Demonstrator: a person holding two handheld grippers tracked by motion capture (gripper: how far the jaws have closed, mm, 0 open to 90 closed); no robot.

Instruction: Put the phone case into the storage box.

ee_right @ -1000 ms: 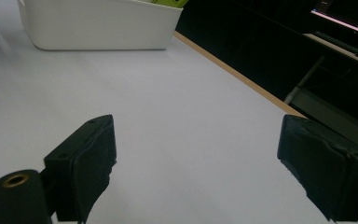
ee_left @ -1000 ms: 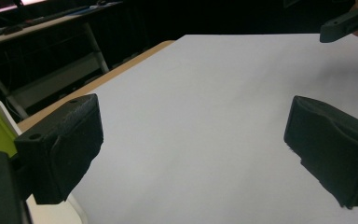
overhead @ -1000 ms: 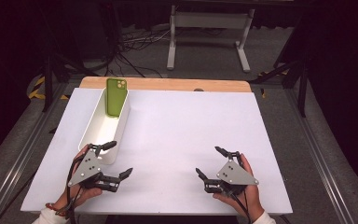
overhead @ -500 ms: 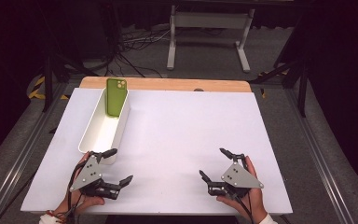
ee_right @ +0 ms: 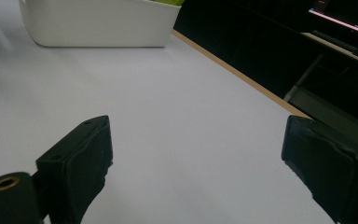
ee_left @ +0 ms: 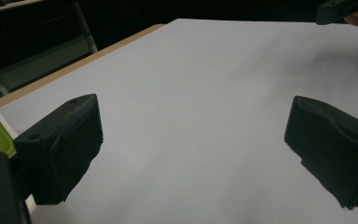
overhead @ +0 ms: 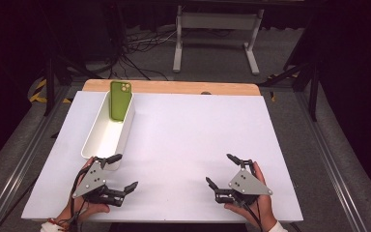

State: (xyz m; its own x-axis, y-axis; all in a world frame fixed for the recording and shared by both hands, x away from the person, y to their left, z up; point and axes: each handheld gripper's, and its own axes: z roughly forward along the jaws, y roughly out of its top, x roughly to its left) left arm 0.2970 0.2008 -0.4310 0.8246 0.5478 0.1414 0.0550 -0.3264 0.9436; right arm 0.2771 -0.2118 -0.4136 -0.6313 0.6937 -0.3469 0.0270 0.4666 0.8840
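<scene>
While both tools gape, green phone [overhead: 119, 100] leans inside white bin [overhead: 96, 143].

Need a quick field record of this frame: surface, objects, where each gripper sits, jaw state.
surface: white table with a wooden strip along the far edge
bin: long white bin on the left side, running near to far
phone: green phone leaning in the bin's far end, camera end up
left gripper: near edge, just by the bin's near end, jaws open, nothing held
right gripper: near edge on the right, jaws open, nothing held
</scene>
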